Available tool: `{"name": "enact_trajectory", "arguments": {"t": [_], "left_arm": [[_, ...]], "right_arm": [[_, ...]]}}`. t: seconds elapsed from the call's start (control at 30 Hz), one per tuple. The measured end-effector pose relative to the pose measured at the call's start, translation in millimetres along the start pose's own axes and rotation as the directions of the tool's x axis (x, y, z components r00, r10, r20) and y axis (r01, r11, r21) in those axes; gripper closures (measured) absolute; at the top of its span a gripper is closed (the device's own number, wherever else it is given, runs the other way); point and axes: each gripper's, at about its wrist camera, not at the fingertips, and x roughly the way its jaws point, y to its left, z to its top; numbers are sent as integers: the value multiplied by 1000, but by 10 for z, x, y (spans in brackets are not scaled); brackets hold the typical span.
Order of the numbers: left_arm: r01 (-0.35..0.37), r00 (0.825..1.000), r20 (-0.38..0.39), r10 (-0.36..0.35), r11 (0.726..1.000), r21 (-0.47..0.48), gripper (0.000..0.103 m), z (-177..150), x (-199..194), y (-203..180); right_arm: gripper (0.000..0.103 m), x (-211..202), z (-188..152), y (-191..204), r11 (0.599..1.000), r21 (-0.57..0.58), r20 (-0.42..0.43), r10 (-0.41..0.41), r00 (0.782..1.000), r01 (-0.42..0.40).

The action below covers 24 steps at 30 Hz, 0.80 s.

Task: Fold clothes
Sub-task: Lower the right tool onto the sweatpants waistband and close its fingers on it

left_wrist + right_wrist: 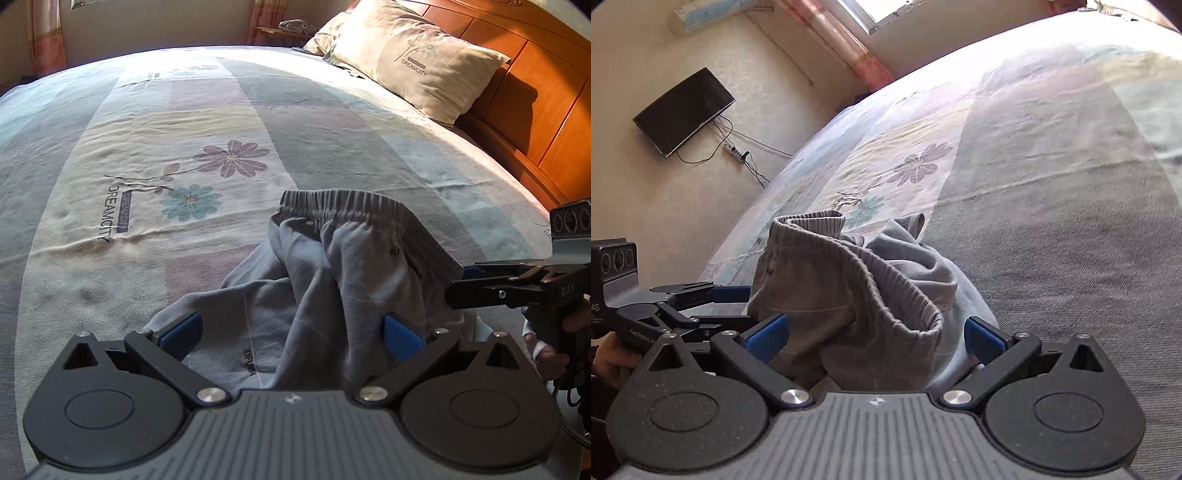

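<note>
Both claws sit at the grey shorts (332, 280), which lie crumpled in a heap on my side of the floral bedsheet (147, 147). My left gripper (291, 332) is released, blue pads wide apart with cloth bunched between them. My right gripper (875, 332) is likewise spread, its pads either side of the elastic waistband (886, 291), not pinching it. Seen from the left wrist, the right gripper comes in from the shorts' right edge. Beyond the shorts, a pillow (413, 59) leans on the wooden headboard (535, 85).
</note>
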Motion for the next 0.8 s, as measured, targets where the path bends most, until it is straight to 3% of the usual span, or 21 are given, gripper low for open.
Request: {"name": "enact_trajectory", "arguments": {"t": [0.17,0.23,0.4,0.57,0.67,0.8], "left_arm": [[49,998,26,-49,999,7,1,-5,-96,-49],[63,997,34,-63,998,22,1,5,-108,-102],[54,998,32,-56,997,58,1,-11,-116,-211],[48,999,17,-49,998,49,1,-98,-153,-198],[46,999,8,-46,998,34,1,-149,-173,-168],[41,999,-4,-41,999,8,1,-241,-210,-112]], "right_arm": [[1,-313,-165,405,987,-86,7,134,991,-133],[1,-373,-239,492,983,-106,-18,151,988,-152],[3,-425,-252,431,988,-155,-30,-1,1000,-4],[5,-532,242,336,981,-191,47,-2,999,11],[15,-294,646,349,968,-247,-8,51,999,-51],[20,218,988,363,947,-283,-166,104,981,-149]]}}
